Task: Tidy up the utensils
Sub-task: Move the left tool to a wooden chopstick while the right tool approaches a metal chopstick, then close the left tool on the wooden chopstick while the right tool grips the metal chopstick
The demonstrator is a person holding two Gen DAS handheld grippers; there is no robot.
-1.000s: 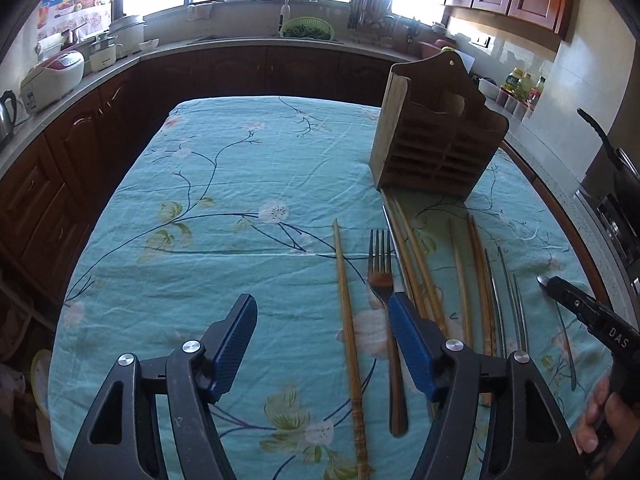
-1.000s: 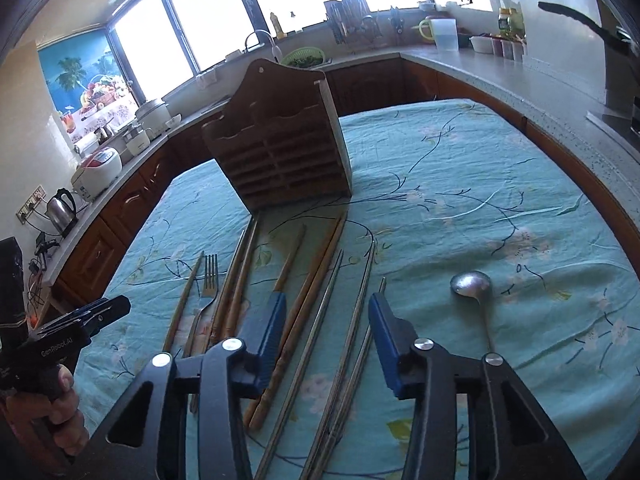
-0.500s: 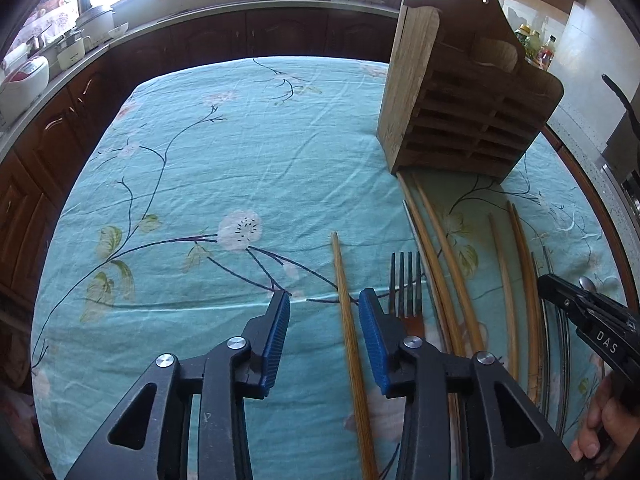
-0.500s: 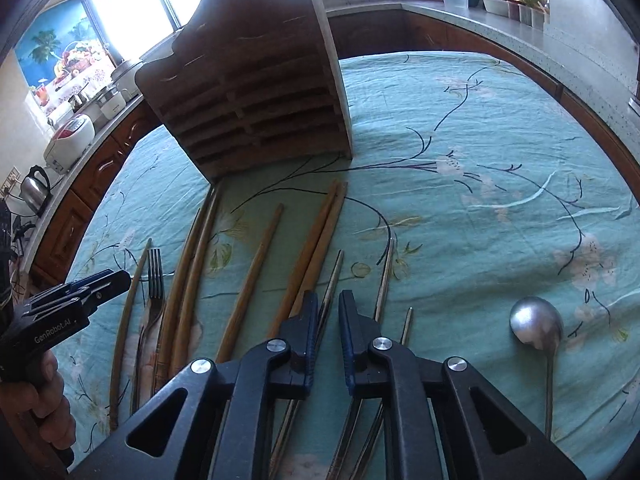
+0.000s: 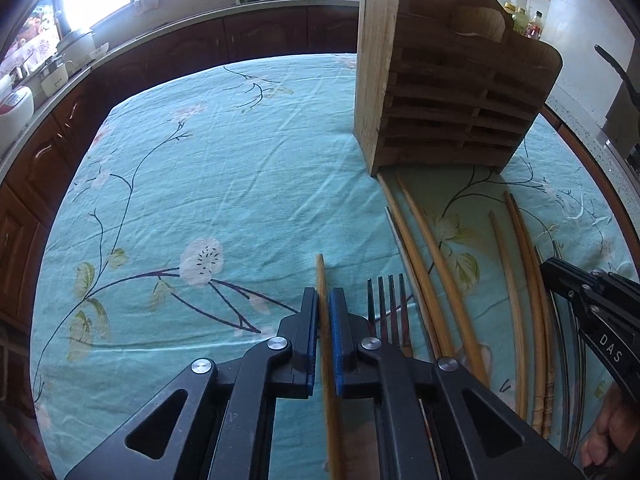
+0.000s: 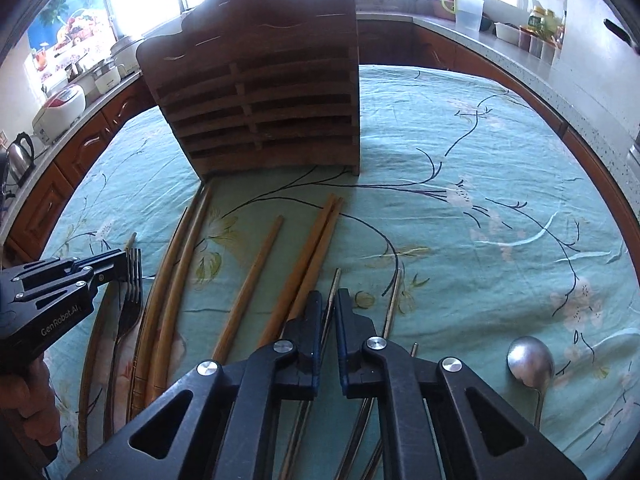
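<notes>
Two handheld grippers bear down on cutlery laid out on a floral teal tablecloth (image 5: 224,184) in a kitchen. At lower centre of the left wrist view, the left gripper (image 5: 324,300) has just been closing, and its blue pads (image 5: 337,344) now pinch a single wooden chopstick (image 5: 320,272), whose tip pokes out beyond the fingertips. Just right of it lies a fork (image 5: 386,300), tines pointing up the frame, with more wooden chopsticks (image 5: 424,248) fanned toward the right edge. At lower centre of the right wrist view, the right gripper (image 6: 329,304) has likewise just been closing and clamps a thin metal chopstick (image 6: 334,284), with another metal chopstick (image 6: 394,300) just to its right. A steel spoon (image 6: 530,360) rests at lower right, well apart. The slatted wooden utensil holder (image 6: 264,92) stands upright at upper centre, two chopstick tips touching its base.
</notes>
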